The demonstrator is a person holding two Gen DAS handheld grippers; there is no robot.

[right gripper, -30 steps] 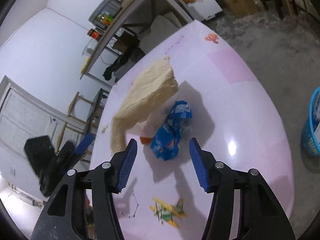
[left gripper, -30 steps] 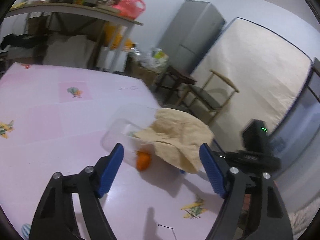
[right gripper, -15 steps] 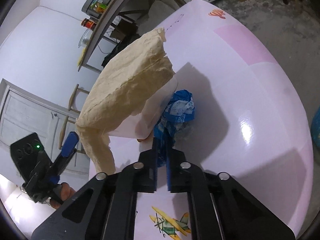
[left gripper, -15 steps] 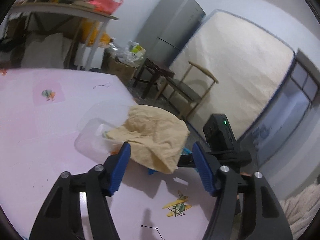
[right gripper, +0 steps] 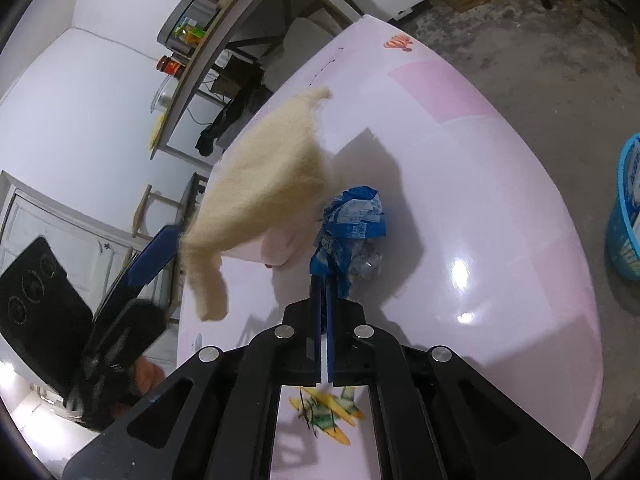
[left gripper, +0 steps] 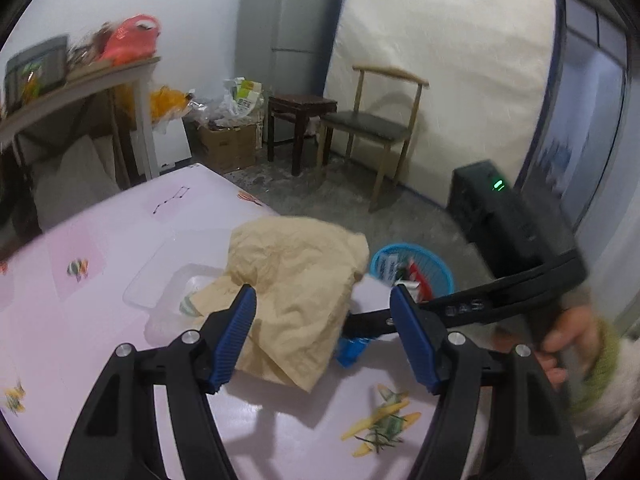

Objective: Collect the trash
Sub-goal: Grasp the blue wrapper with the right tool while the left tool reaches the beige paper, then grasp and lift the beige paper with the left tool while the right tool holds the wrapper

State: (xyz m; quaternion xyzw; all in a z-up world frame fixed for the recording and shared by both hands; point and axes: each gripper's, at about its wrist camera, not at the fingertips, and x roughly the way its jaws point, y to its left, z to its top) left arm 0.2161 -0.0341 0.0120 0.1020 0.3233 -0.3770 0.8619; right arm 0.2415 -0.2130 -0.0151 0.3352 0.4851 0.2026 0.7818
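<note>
Pink table (right gripper: 500, 208) runs to a rounded edge on the right, bare concrete floor (right gripper: 560, 60) past it. Blue basket (right gripper: 624, 216) sits on the floor just off that edge, already holding trash. Right gripper (right gripper: 323, 280) is pressed together, pinching the crumpled blue wrapper (right gripper: 352, 220) near mid-table. Beige crumpled paper (left gripper: 304, 280) drapes over a clear plastic container (left gripper: 172, 292), touching the wrapper's left side. Left gripper (left gripper: 324, 336) stands spread with nothing pinched, the paper in front of it. Table surface right of the wrapper is open up to the edge.
</note>
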